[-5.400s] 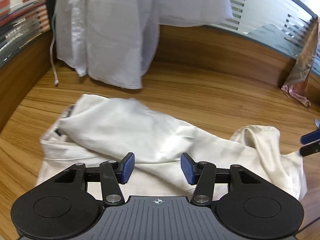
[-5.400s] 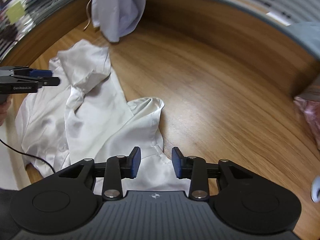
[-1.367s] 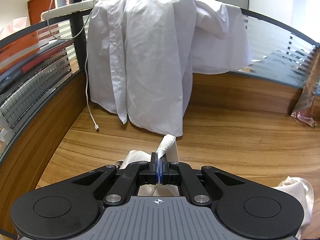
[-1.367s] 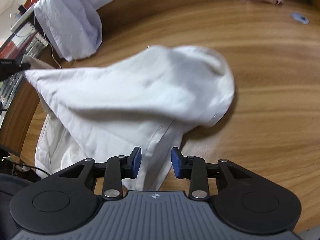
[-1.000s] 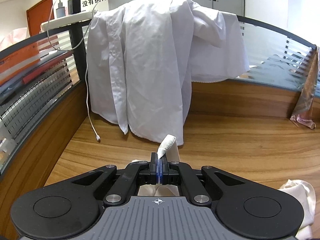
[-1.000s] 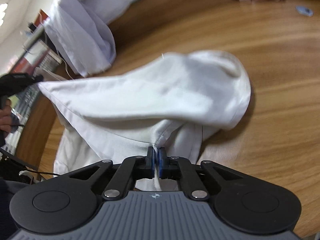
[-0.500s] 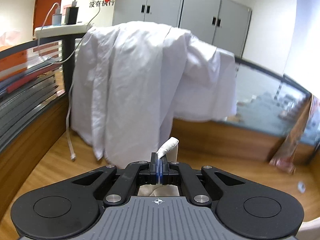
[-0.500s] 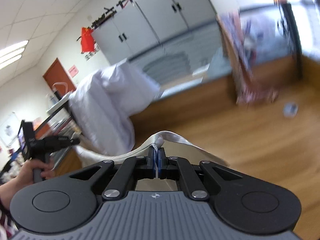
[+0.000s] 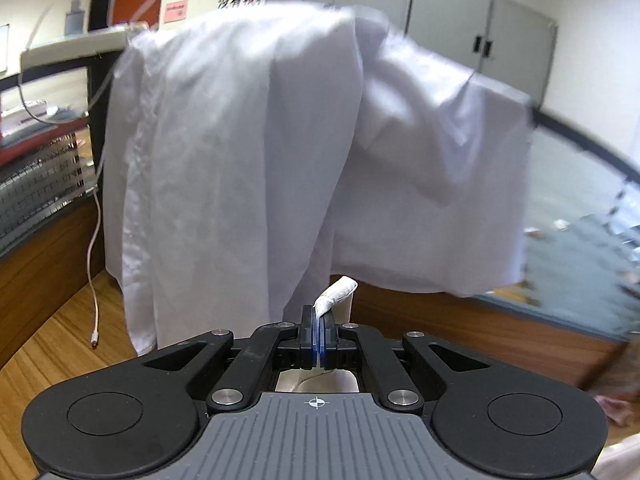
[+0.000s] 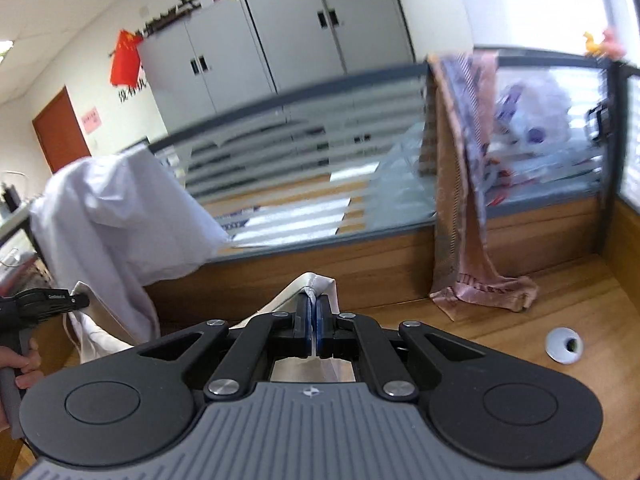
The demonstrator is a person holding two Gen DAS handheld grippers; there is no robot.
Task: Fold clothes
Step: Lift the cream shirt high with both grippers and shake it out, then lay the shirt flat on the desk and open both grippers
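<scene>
Office cubicle desk, wood top with a low wooden wall and glass partition behind it, that's the setting.

Nearest thing first: both tools are clamped tight on the same cream garment. In the left wrist view the left gripper has its blue pads pressed together on a thin edge, with a little rolled tip of cloth poking up past them. The right gripper pinches a folded-over edge the same way. From the right view you can see the other tool off to the left, held in a hand, with cream cloth hanging below it. My guess is that holding two points up in the air like this lets the garment hang and spread out so it can be laid flat for folding. Most of it is below the cameras, so I can't tell how straight it hangs.

Further out, a big white sheet is draped over the partition, a charging cable dangles at its left, and a pinkish scarf hangs at the right, near a grey grommet. Sheet and scarf both trail onto the desk, so they could get in the way when laying down.
</scene>
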